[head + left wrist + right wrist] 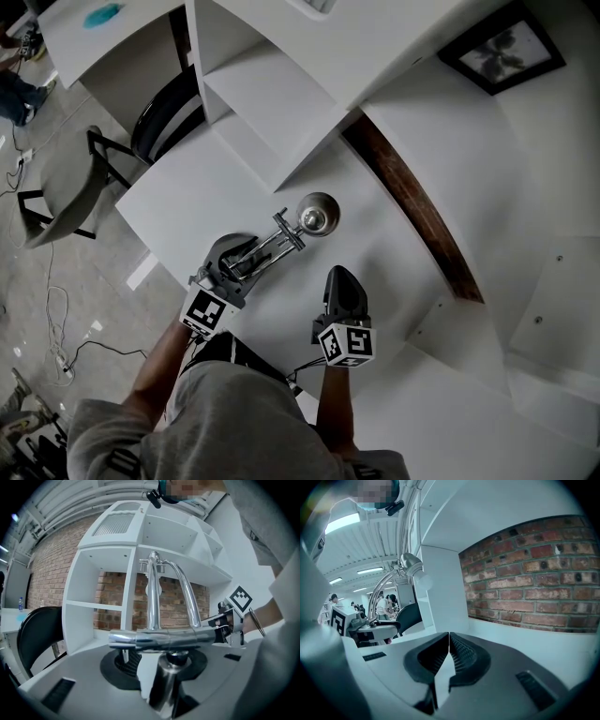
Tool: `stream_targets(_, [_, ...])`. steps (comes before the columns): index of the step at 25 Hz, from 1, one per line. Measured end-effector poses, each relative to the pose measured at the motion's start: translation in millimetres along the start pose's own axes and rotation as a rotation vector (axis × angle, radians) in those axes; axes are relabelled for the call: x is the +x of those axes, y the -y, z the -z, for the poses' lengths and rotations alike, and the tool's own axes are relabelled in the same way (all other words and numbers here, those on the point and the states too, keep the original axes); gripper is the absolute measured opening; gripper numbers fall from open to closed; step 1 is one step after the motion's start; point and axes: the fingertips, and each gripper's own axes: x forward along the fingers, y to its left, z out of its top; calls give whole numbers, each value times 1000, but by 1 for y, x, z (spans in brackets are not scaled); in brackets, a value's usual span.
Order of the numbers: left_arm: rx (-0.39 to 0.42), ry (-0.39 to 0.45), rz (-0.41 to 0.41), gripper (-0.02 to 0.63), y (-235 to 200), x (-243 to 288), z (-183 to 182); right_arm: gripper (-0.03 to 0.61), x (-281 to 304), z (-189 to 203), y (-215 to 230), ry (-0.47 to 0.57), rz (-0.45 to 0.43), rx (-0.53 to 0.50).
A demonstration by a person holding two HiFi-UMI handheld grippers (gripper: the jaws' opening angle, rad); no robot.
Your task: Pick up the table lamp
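Observation:
The chrome table lamp (317, 214) stands on the white table (394, 272), its domed shade away from me and its jointed arms (274, 242) running back toward its base. My left gripper (246, 262) is at that base. In the left gripper view the lamp's thick lower post (168, 686) stands between the jaws of the left gripper (154, 667), with a strip of white showing between the post and the left pad (127, 663). The right gripper (339, 274) rests to the right of the lamp. The right gripper (449, 644) is shut on nothing, and the lamp (410, 564) shows at its left.
A white shelf unit (272, 103) stands just behind the lamp. A black chair (164, 117) sits at the table's left end. A brick wall (534, 578) and a brown strip (412, 202) run along the right side. A framed picture (502, 47) lies at the far right.

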Motion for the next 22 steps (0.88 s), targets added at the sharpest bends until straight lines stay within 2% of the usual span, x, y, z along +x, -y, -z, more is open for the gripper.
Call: stream_targets(22, [-19,25,0,137,-1,0,-4,23,3,5,-2,-10,-23,1])
